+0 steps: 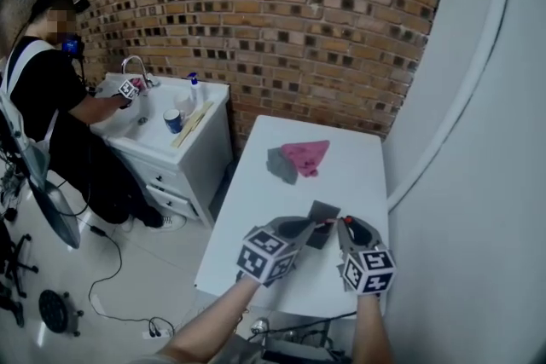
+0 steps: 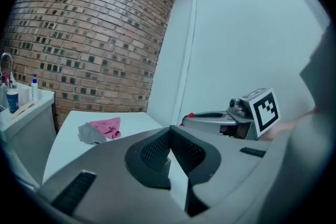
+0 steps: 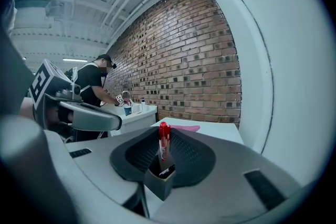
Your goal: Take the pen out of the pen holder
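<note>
White table [image 1: 281, 151]. Left gripper [image 2: 169, 130] hovered over its 6 o'clock end, jaws slightly parted, nothing between. Right gripper [image 3: 163, 130], at the left's 3 o'clock, clamped the grey pen holder [image 3: 159, 183]. Red pen [image 3: 164, 140] stood upright inside it.

Two tools [image 1: 309, 228] [image 1: 344, 226], one pen [image 3: 164, 139], one pen holder [image 3: 159, 183], one pink cloth [image 1: 305, 156], one grey cloth [image 1: 280, 165], one table [image 1: 354, 183]

A red pen [image 3: 164, 140] with a white label stands upright, its lower end at the mouth of a small grey, square, open-topped pen holder [image 3: 158, 183]. The jaws of the right gripper [image 1: 343, 222] clasp the pen's upper part. Seen from above, the holder sits toward the near end of a white table [image 1: 358, 175].
</note>
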Demonstrator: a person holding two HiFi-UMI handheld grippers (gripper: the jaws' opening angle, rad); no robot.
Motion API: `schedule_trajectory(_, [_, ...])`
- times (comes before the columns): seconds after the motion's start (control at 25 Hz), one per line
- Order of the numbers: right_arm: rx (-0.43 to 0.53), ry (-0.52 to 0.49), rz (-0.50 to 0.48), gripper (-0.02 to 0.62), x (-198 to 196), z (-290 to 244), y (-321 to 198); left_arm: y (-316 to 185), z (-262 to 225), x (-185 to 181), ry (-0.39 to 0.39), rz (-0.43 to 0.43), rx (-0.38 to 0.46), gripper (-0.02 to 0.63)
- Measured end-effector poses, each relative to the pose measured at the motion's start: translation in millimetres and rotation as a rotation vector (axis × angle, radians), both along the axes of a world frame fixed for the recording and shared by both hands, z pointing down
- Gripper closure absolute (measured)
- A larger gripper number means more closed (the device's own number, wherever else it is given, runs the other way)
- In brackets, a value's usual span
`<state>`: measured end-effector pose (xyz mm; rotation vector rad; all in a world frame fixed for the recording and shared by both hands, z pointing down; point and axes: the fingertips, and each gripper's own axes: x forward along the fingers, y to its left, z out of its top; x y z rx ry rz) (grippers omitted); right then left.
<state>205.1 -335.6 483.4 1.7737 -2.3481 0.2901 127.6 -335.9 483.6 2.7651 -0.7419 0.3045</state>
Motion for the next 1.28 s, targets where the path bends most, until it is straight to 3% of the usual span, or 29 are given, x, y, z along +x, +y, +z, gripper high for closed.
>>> schedule_trajectory(0.84, [0.233, -0.042, 0.006, 0.522, 10, -106, 30, 3, -67, 6, 0.066, 0.009, 0.128, 0.601])
schedule_trajectory(1.28, [0.265, -0.038, 0.000, 0.523, 6, -121, 31, 5, -85, 4, 0.070, 0.022, 0.147, 0.601])
